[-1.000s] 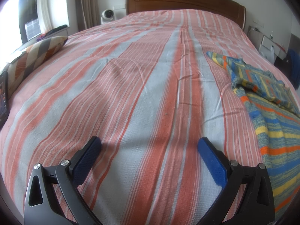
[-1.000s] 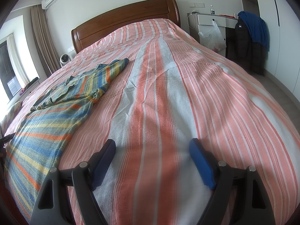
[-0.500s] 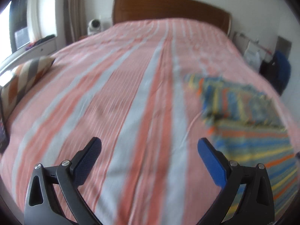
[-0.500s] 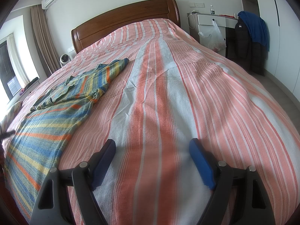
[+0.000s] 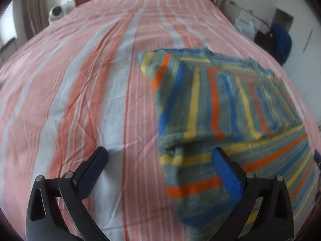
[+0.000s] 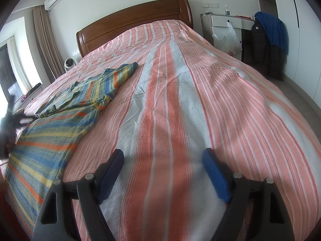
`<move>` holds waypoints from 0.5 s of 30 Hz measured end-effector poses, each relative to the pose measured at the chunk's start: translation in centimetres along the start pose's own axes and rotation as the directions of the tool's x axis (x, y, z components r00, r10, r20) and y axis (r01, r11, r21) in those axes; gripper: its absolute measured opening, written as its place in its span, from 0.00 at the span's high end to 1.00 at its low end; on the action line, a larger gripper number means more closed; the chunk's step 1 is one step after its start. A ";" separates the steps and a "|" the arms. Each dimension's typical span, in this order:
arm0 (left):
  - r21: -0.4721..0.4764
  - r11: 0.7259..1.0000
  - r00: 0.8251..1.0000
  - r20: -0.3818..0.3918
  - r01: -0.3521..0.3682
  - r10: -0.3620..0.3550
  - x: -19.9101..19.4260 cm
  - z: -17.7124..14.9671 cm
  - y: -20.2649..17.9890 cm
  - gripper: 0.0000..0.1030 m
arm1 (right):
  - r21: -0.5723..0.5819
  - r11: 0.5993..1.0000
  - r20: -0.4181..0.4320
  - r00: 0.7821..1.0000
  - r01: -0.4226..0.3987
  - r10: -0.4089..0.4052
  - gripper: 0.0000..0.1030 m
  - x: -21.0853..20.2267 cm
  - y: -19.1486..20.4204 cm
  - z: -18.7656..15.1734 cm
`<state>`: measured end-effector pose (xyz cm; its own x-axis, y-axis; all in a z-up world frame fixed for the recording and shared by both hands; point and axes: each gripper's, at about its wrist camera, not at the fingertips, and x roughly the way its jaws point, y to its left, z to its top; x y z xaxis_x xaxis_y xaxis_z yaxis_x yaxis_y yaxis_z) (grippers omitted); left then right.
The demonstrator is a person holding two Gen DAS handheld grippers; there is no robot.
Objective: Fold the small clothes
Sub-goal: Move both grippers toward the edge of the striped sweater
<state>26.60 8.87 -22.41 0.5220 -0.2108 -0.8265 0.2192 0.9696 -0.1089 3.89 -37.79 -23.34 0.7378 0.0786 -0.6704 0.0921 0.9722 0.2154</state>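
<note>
A small striped garment (image 5: 226,108) in blue, yellow, orange and grey-green lies flat on the bed, one sleeve folded across its upper part. In the left wrist view my left gripper (image 5: 160,158) hovers open over the garment's left edge, its right finger above the cloth and its left finger above bare bedspread; nothing is between the pads. In the right wrist view the same garment (image 6: 66,120) lies at the left. My right gripper (image 6: 163,159) stands open over bare bedspread to the right of it, holding nothing. A dark blurred shape at the far left edge is likely the other gripper.
The bed (image 6: 200,92) has a pink, orange and pale-grey striped cover and a wooden headboard (image 6: 130,22). A white nightstand (image 6: 224,24) with a plastic bag and hanging jackets (image 6: 268,40) stands right of the bed. A small white fan (image 6: 69,63) sits at the left.
The left gripper has swung right toward the garment, which now fills the right of its view. The right gripper has stayed put. Both remain open.
</note>
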 end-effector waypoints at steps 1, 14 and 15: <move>0.029 0.999 0.999 -0.008 0.041 -0.040 -0.9 0.8 -0.5 0.01 | 0.001 1.000 0.001 1.000 -0.002 0.002 0.22 0.0 0.0 0.0; -0.147 0.989 0.997 -0.071 -0.020 0.010 3.9 6.3 3.3 0.07 | -0.004 1.000 -0.001 1.000 0.005 -0.005 0.22 0.0 0.1 0.0; -0.151 0.988 0.999 -0.044 -0.018 0.011 2.7 6.1 3.4 0.07 | -0.005 1.000 -0.002 1.000 0.007 -0.007 0.22 0.1 0.1 0.0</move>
<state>33.72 10.83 -21.62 0.4877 -0.1941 -0.8512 0.0832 0.9809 -0.1760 3.95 -37.69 -23.35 0.7360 0.0726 -0.6731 0.0935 0.9738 0.2074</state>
